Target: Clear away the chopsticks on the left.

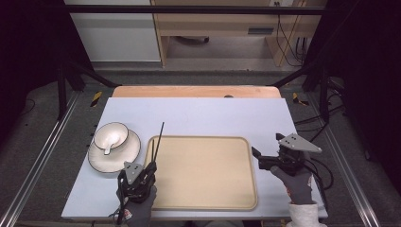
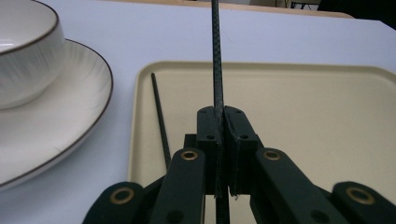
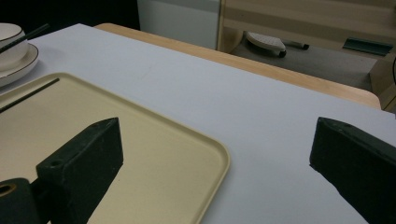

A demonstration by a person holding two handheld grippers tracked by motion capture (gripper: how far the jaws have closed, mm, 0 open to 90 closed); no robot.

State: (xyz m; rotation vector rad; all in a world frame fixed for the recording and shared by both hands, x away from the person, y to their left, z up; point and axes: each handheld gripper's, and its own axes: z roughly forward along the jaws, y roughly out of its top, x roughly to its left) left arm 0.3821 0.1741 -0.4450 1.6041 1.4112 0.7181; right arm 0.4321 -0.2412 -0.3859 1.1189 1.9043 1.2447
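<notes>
- the left hand-held gripper [image 1: 150, 166] sits at the near left edge of the beige tray [image 1: 208, 198], its jaws clamped on one black chopstick [image 2: 217, 70] that points away over the surface [image 1: 213, 113].
- a second chopstick [image 2: 159, 119] lies flat in the tray along its left rim.
- a white bowl [image 1: 111, 136] with a spoon [image 1: 110, 143] inside rests on a dark-rimmed plate [image 1: 127, 153], just left of the tray.
- the right hand-held gripper [image 1: 257, 158] hovers right of the tray, jaws wide apart and empty.

Left gripper [image 2: 222, 122] jaws clamped on chopstick [image 2: 217, 56] pointing 12 o'clock; second chopstick [image 2: 160, 123] on tray [image 2: 303, 112]; bowl [image 2: 23, 51] at 10 o'clock.
</notes>
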